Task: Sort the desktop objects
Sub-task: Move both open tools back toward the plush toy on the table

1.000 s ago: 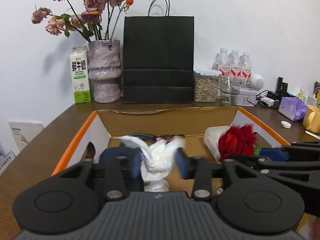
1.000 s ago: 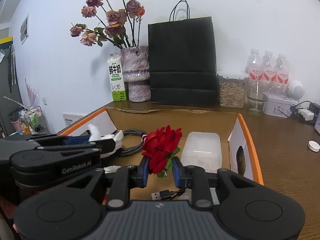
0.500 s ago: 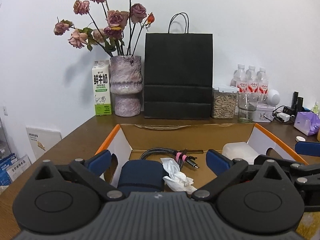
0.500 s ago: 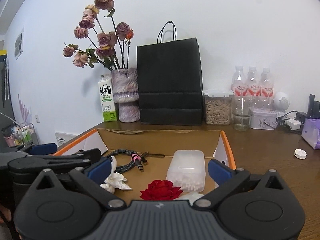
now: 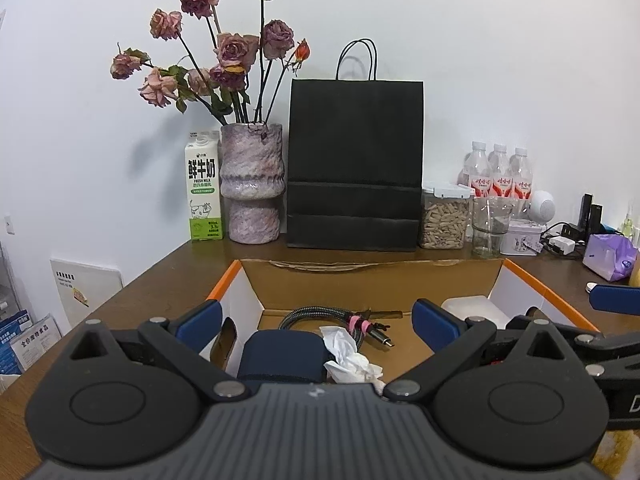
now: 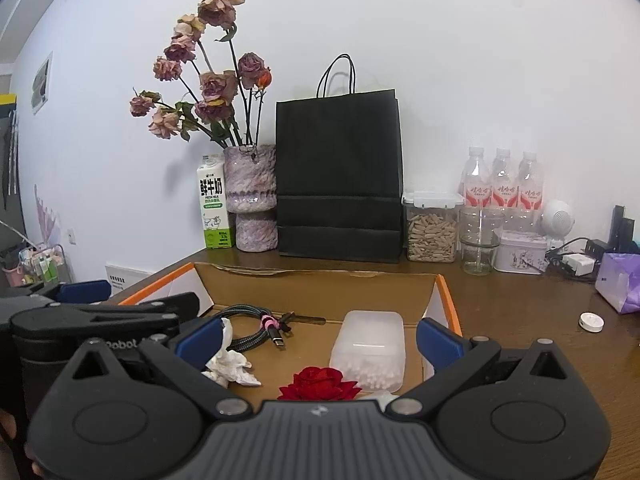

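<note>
An open cardboard box (image 5: pixel 372 284) with orange-edged flaps sits on the brown desk. Inside lie a crumpled white tissue (image 5: pixel 350 360), a dark blue case (image 5: pixel 280 356), a braided cable (image 5: pixel 320 316) with a pink tie, and a frosted plastic box (image 6: pixel 370 350). A red artificial rose (image 6: pixel 318 384) rests on the box floor just ahead of my right gripper (image 6: pixel 318 338), which is open and holds nothing. My left gripper (image 5: pixel 316 322) is also open over the case and tissue, touching neither. The left gripper (image 6: pixel 92 316) also shows at the left of the right wrist view.
Along the wall stand a milk carton (image 5: pixel 203 186), a vase of dried roses (image 5: pixel 252 184), a black paper bag (image 5: pixel 355 164), a seed jar (image 5: pixel 444 220), a glass (image 5: pixel 486 226), water bottles (image 5: pixel 498 172) and a tin. A purple tissue pack (image 6: pixel 620 282) and white cap (image 6: pixel 591 322) lie right.
Both grippers opened wide and pulled back. The left let go of the white tissue, the right let go of the red rose; both now lie in the box.
</note>
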The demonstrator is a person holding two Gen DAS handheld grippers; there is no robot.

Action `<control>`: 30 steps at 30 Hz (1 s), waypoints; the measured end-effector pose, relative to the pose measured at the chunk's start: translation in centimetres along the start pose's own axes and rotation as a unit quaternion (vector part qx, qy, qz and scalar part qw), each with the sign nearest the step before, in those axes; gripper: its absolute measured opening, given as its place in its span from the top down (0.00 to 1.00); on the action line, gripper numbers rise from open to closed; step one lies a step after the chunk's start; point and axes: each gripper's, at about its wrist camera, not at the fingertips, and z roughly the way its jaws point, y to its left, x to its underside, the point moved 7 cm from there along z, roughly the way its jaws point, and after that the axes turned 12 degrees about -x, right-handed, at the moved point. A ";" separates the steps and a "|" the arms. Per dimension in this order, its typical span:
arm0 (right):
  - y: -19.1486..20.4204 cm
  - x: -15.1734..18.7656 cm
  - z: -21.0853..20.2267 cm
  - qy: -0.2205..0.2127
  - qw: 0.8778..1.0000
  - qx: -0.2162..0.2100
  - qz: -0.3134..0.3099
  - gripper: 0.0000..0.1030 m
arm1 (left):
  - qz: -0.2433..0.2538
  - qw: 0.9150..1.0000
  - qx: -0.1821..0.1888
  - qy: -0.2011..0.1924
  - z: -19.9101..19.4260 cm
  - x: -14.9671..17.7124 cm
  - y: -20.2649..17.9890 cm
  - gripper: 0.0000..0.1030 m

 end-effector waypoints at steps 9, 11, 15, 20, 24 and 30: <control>1.4 -0.7 -1.6 -0.002 1.000 0.004 -0.013 0.00 | 0.003 1.000 0.004 -0.016 -1.5 -1.0 0.8 0.00; 1.8 -1.0 -2.2 -0.005 1.000 0.006 -0.017 0.00 | 0.005 1.000 0.007 -0.020 -2.0 -1.1 1.0 0.00; 2.6 -1.4 -3.7 -0.014 1.000 0.008 -0.023 0.00 | 0.005 1.000 0.010 -0.025 -3.3 -1.2 1.8 0.00; 3.2 -1.4 -5.7 -0.021 0.999 0.013 -0.027 0.00 | 0.005 1.000 0.006 -0.030 -4.8 -1.2 3.1 0.00; 3.4 -1.0 -7.2 -0.020 0.999 0.018 -0.028 0.00 | 0.007 1.000 0.003 -0.027 -6.0 -0.9 4.5 0.00; 3.5 1.1 -8.9 0.002 0.999 0.030 -0.031 0.00 | 0.015 1.000 -0.008 -0.017 -7.4 0.4 6.9 0.00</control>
